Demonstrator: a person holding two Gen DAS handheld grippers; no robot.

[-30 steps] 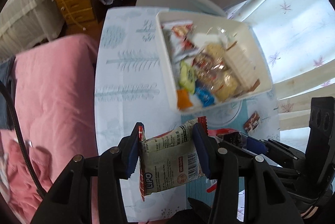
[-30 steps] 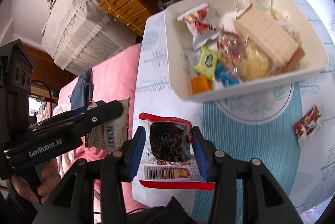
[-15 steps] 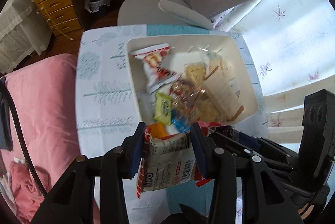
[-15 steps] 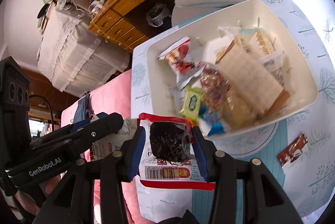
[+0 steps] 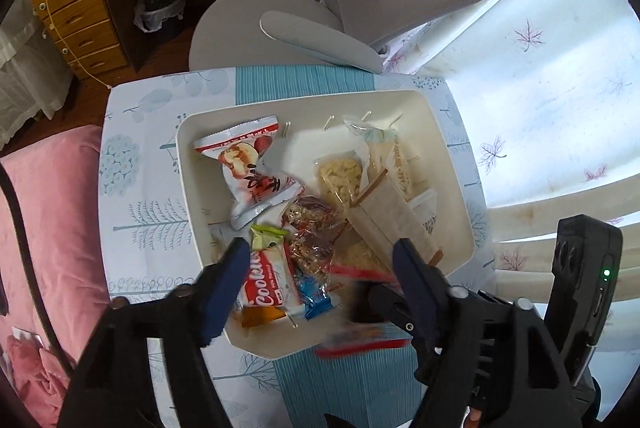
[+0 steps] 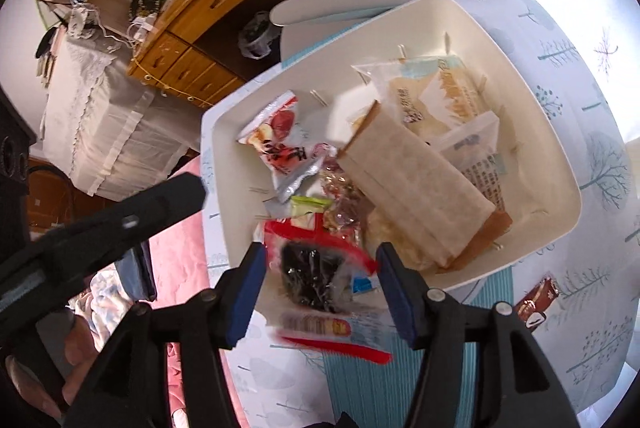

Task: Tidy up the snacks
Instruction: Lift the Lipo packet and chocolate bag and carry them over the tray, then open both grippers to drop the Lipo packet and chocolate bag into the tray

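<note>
Over the near left corner of the white bin (image 5: 188, 164), the left hand-held gripper (image 5: 318, 264) points steeply down with its blue-padded jaws opening; nothing is pressed between them, and the red-and-white cookie packet (image 5: 267, 282) lies below in the bin, clear of both pads. Around that packet sit a red-and-white pastry packet (image 5: 248, 168) printed with fruit, a small green-wrapped sweet (image 5: 267, 235), a blue-wrapped sweet (image 5: 316, 298) and an orange one (image 5: 262, 317). Further right in the bin are a crinkly clear bag of brownish pieces (image 5: 314, 232), a clear pack of pale crackers (image 5: 340, 172), a long tan wafer pack (image 5: 390, 216) lying slantwise, and a pale printed bag (image 5: 390, 158) beneath it. That makes nine snacks counted in the bin from the left camera, though overlapping wrappers may hide more. The bin stands on a tabletop (image 5: 140, 220) covered with a tree-patterned cloth with a teal stripe. To the right, the right hand-held gripper (image 6: 320, 276) also has its jaws opening, and a clear packet with a dark filling and red edging (image 6: 312, 276) is motion-blurred between the pads, touching neither as far as the blur allows, at the bin's near edge. One small brown-and-red packet (image 6: 536, 302) lies alone on the cloth, well right of the bin.
</note>
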